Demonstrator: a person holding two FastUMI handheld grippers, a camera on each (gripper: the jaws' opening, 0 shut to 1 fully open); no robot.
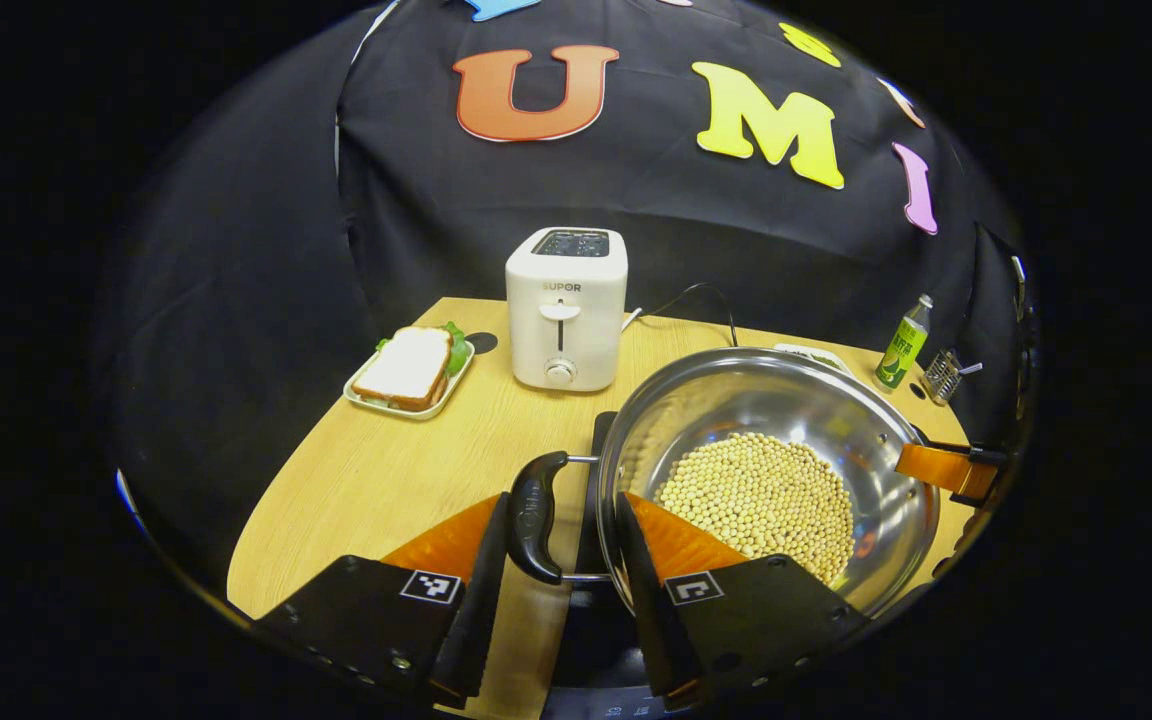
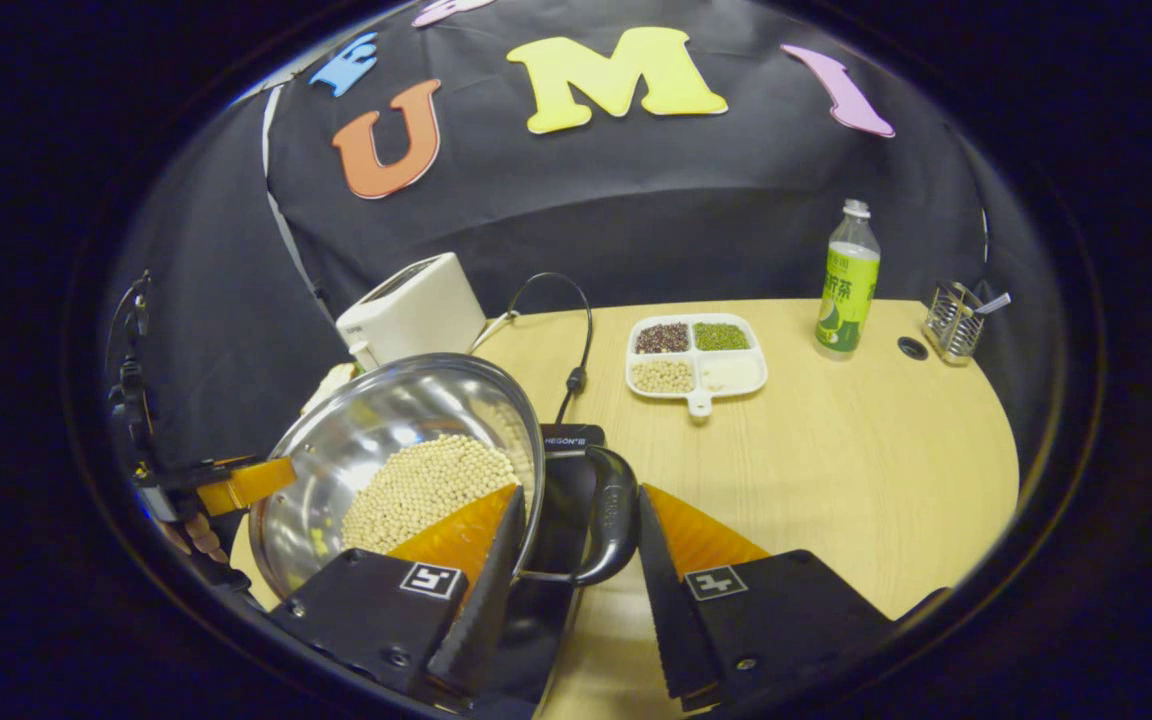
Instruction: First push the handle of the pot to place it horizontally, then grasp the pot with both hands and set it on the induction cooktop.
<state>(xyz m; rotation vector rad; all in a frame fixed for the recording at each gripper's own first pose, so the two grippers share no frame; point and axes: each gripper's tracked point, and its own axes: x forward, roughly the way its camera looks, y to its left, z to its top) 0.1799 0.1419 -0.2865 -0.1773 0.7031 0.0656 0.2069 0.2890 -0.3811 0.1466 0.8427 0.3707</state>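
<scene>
Steel pot of soybeans sits over the black cooktop. Left gripper open, astride one loop handle; right gripper open, astride the opposite handle. Wooden table; toaster beyond.

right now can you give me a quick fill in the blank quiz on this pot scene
1. The pot holds pale round ____.
2. The sandwich lies on a tray to the ____ of the toaster in the left gripper view.
3. The divided dish has ____ compartments.
4. Each gripper's fingers straddle one black ____ of the pot.

Missing words: beans; left; four; handle
</scene>
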